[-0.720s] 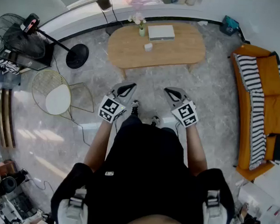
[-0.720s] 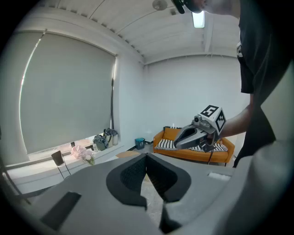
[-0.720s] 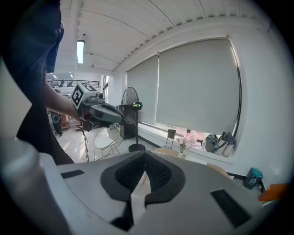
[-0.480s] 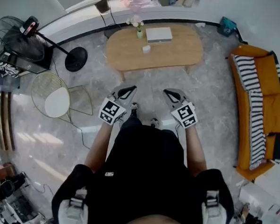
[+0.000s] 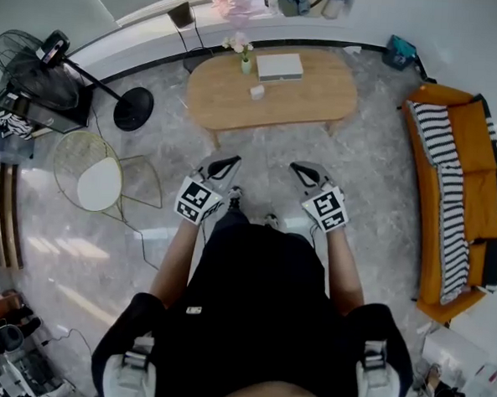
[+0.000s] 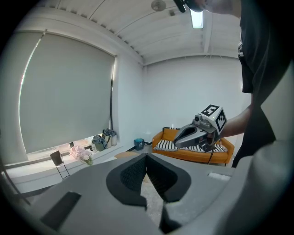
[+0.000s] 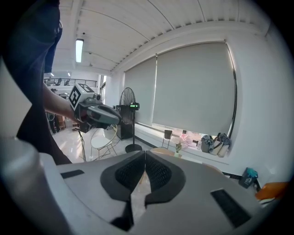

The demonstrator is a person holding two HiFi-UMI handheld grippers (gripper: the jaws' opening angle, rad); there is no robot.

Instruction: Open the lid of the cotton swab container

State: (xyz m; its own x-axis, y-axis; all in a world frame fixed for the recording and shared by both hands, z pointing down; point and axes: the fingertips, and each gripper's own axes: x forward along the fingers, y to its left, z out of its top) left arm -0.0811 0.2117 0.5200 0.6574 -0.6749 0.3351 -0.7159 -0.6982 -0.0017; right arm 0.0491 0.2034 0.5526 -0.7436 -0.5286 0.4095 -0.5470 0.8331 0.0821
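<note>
Grey marble-look floor, living-room setup. Person stands with one tool in each hand, both held out in front, side by side and apart.

- left hand-held gripper: jaws fully together, pads touching, nothing between them.
- right hand-held gripper: same, closed and empty.

Both tips point toward the oval light-wood bench, which is well ahead of them. On the bench sits a small white cube-shaped container, ahead of the left hand-held gripper and well apart from it. It's too small to tell the lid state.

Beyond it are a flat white rectangular box and a small vase of pale flowers. Orange sofa with black-and-white striped throw is off to the right of the right hand-held gripper. Black pedestal fan is far left of the left one.
</note>
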